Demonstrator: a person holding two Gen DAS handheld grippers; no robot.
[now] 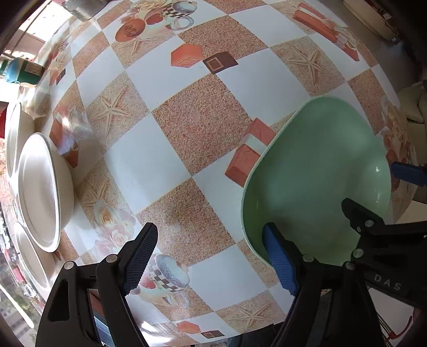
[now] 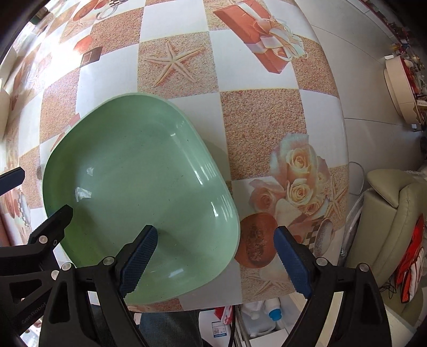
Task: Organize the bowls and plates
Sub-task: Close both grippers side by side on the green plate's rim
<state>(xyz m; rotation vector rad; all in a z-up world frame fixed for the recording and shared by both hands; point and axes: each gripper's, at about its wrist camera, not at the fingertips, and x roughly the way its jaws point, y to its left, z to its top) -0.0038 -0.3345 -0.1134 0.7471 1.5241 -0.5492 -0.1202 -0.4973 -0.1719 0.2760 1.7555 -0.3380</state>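
Observation:
A green rounded-square bowl (image 1: 317, 176) sits on the patterned table near its front right edge; it also shows in the right wrist view (image 2: 138, 184). My left gripper (image 1: 210, 256) is open, its right finger over the bowl's near left rim. My right gripper (image 2: 216, 256) is open, its left finger inside the bowl and its right finger outside the bowl's right rim. White plates (image 1: 40, 192) lie side by side at the table's far left edge.
A blue-green jar (image 1: 22, 70) stands at the far left. A glass object (image 1: 80, 9) is at the back left. The table's front edge (image 2: 240, 299) runs close below the bowl. A beige sofa (image 2: 395, 219) is at right.

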